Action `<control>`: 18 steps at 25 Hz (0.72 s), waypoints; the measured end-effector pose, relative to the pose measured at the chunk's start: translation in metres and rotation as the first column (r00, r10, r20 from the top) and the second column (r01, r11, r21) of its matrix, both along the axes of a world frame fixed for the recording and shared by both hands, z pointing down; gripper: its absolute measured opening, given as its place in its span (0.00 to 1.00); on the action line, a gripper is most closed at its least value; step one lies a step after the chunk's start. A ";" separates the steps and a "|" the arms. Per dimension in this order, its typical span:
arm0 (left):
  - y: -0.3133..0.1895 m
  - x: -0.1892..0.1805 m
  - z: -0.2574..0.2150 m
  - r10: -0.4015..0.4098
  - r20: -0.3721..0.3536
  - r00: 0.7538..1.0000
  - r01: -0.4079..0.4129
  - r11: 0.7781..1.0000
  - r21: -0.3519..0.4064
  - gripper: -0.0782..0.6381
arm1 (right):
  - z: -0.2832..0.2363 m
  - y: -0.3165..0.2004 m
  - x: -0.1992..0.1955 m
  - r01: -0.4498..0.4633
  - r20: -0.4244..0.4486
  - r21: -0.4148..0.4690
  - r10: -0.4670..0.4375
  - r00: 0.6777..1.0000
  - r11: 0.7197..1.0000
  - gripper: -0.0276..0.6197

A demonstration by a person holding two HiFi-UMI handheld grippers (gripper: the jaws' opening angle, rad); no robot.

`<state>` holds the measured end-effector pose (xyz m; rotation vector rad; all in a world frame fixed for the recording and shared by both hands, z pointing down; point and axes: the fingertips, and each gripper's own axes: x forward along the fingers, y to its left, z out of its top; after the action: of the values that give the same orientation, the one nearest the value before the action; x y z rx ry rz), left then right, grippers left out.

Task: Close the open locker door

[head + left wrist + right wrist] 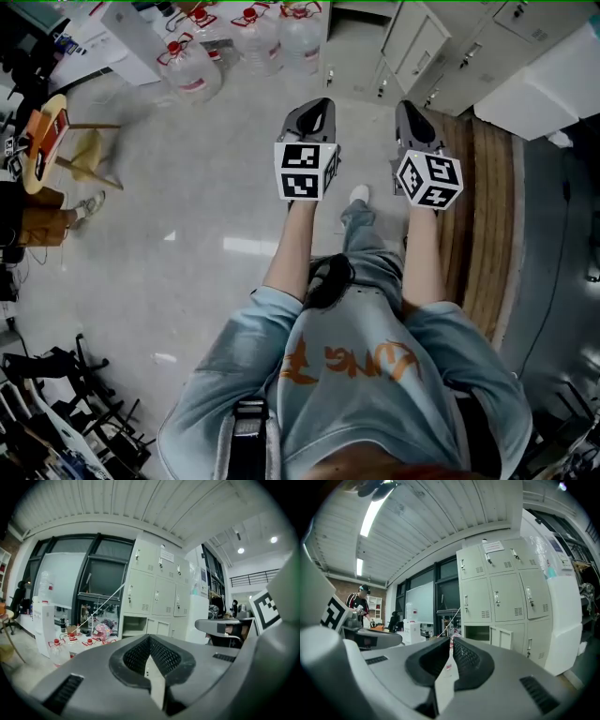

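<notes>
A bank of pale grey lockers (501, 592) stands ahead of me across the floor. In its bottom row one compartment (477, 633) is open, and its small door (502, 637) swings out to the right. The left gripper view shows the same open compartment (134, 625), far off. My left gripper (149, 639) and my right gripper (451, 641) are both shut with nothing between the jaws. In the head view they are held side by side at waist height, left gripper (314, 117) and right gripper (412, 120), well short of the lockers (417, 47).
Several large water bottles (253, 42) stand on the floor to the left of the lockers. A wooden chair (89, 150) is at far left. A white cabinet (562, 620) adjoins the lockers on the right, beside wooden boards (483, 216). A person (360, 603) stands far off.
</notes>
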<state>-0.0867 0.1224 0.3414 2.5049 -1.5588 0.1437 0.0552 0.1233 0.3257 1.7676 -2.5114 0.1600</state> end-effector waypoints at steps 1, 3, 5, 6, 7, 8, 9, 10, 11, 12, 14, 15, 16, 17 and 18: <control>-0.008 0.005 0.001 -0.002 0.017 1.000 0.002 1.000 0.004 0.13 | 0.002 -0.011 0.001 0.011 -0.018 -0.001 -0.011 1.000 1.000 0.11; -0.023 0.014 0.006 0.001 0.045 0.999 -0.001 1.000 0.002 0.13 | 0.009 -0.028 0.003 0.027 -0.030 -0.009 -0.027 0.999 1.000 0.11; -0.038 0.021 0.015 0.003 0.056 0.998 -0.002 1.000 -0.018 0.13 | 0.018 -0.044 0.004 0.042 -0.027 -0.023 -0.043 0.999 0.999 0.11; -0.047 0.024 0.020 0.004 0.059 0.998 -0.002 0.999 -0.032 0.13 | 0.023 -0.053 0.004 0.049 -0.025 -0.031 -0.050 0.998 0.998 0.11; -0.055 0.027 0.025 0.008 0.063 0.998 -0.005 0.999 -0.047 0.13 | 0.027 -0.063 0.006 0.052 -0.021 -0.039 -0.053 0.998 0.998 0.11; -0.062 0.030 0.031 0.012 0.069 0.998 -0.008 0.998 -0.063 0.13 | 0.033 -0.072 0.009 0.052 -0.014 -0.050 -0.053 0.999 0.997 0.11; -0.069 0.034 0.037 0.016 0.077 0.997 -0.010 0.997 -0.079 0.13 | 0.038 -0.081 0.014 0.050 -0.005 -0.061 -0.050 0.999 0.997 0.11; -0.076 0.038 0.043 0.018 0.082 0.997 -0.010 0.995 -0.094 0.13 | 0.043 -0.089 0.019 0.048 0.002 -0.071 -0.048 0.999 0.996 0.11; -0.084 0.042 0.048 0.018 0.083 0.996 -0.009 0.994 -0.108 0.13 | 0.046 -0.098 0.024 0.046 0.008 -0.078 -0.046 0.999 0.996 0.11; -0.093 0.047 0.051 0.019 0.086 0.996 -0.009 0.993 -0.118 0.13 | 0.047 -0.108 0.030 0.046 0.013 -0.081 -0.045 0.999 0.996 0.11; -0.114 0.059 0.052 0.023 0.091 0.996 -0.011 0.992 -0.129 0.13 | 0.046 -0.129 0.041 0.047 0.022 -0.082 -0.045 0.999 0.996 0.11; -0.124 0.065 0.053 0.027 0.092 0.995 -0.015 0.991 -0.133 0.13 | 0.047 -0.139 0.046 0.048 0.026 -0.083 -0.046 0.999 0.995 0.11; -0.133 0.072 0.053 0.031 0.093 0.995 -0.018 0.991 -0.136 0.13 | 0.047 -0.149 0.052 0.049 0.028 -0.085 -0.047 0.998 0.995 0.11; -0.143 0.078 0.054 0.034 0.094 0.995 -0.021 0.990 -0.137 0.13 | 0.049 -0.159 0.057 0.051 0.030 -0.088 -0.048 0.998 0.995 0.11; -0.153 0.085 0.056 0.037 0.094 0.995 -0.023 0.990 -0.141 0.13 | 0.050 -0.169 0.062 0.052 0.032 -0.091 -0.049 0.998 0.994 0.11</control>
<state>-0.0019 -0.0310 0.3972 2.4464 -1.4906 0.3706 0.1176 -0.0460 0.3760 1.6781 -2.5228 0.2963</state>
